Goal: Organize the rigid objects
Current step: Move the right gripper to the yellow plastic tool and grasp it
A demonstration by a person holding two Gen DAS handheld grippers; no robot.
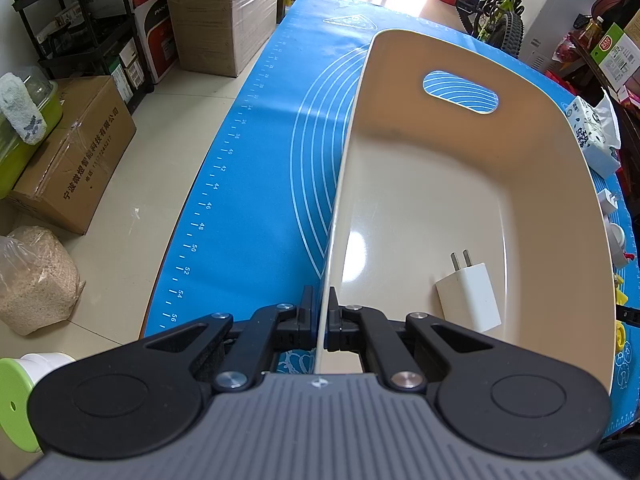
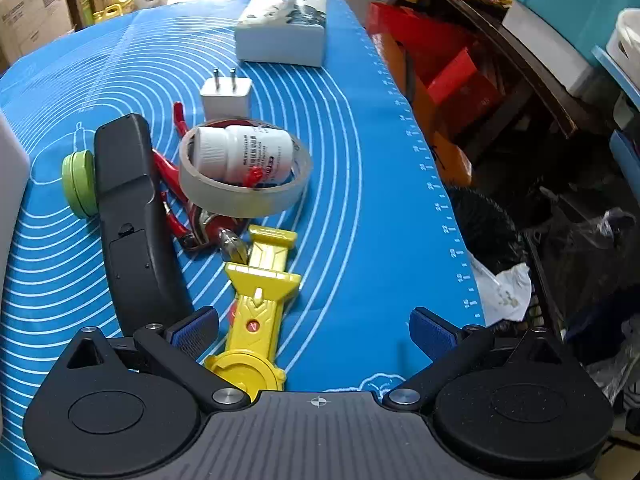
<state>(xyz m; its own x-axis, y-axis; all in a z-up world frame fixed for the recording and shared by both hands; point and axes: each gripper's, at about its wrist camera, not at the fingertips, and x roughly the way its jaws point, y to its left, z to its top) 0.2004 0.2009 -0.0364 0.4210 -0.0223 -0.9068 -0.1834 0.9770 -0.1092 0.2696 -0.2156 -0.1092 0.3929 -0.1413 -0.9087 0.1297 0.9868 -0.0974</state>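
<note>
You have one beige bin (image 1: 460,184) on the blue mat (image 1: 256,184), and inside it lies one white charger (image 1: 469,295).

On the right side you can count eight loose things — one more white charger (image 2: 226,95), one roll of tape (image 2: 245,196), one white pill bottle (image 2: 244,153) lying inside the roll, one black remote (image 2: 130,216), one green round tin (image 2: 78,186), one yellow toy (image 2: 258,304), one pair of red-handled pliers (image 2: 188,216) and one tissue pack (image 2: 282,36).

That makes two chargers in all — every other kind shows up just once. You are holding two grippers.
</note>
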